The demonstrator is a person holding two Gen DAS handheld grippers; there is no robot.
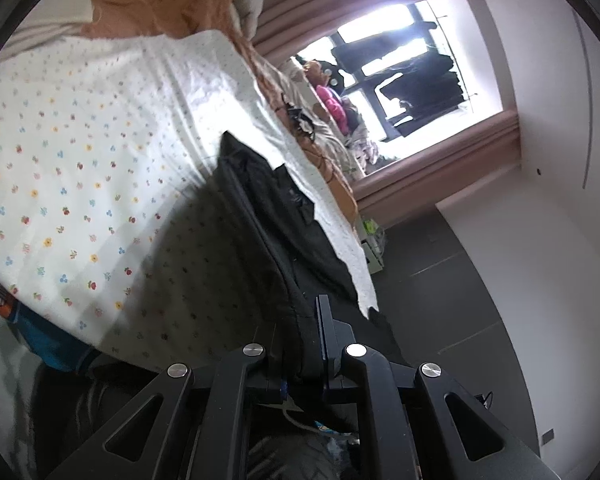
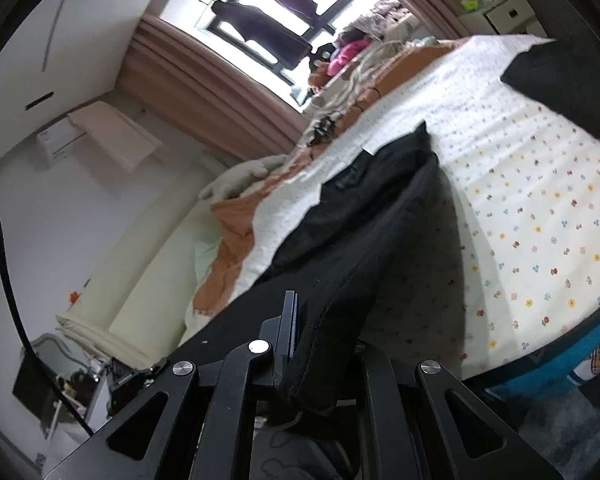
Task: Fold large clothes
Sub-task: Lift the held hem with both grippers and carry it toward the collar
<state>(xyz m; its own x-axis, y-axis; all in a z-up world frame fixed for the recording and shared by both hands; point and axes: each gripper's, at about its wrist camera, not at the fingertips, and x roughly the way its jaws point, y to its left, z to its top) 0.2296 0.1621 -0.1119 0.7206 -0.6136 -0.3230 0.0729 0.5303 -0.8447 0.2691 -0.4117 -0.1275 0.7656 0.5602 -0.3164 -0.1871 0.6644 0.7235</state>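
Observation:
A large black garment (image 1: 272,216) hangs stretched above the bed with the white flowered sheet (image 1: 80,160). My left gripper (image 1: 306,320) is shut on one edge of it, the cloth pinched between the fingers. In the right wrist view the same black garment (image 2: 364,220) runs up from my right gripper (image 2: 304,320), which is shut on another edge of it. The cloth hides the right finger of that gripper. Both views are tilted. A dark corner of the garment (image 2: 556,76) also shows at the upper right of the right wrist view.
An orange blanket (image 1: 160,0) and a pale pillow (image 1: 248,4) lie at the head of the bed. A bright window (image 1: 400,72) with pink curtains has clutter below it. Dark floor (image 1: 440,280) lies beside the bed. A cream headboard (image 2: 140,272) and a black cable (image 2: 4,260) show at the left.

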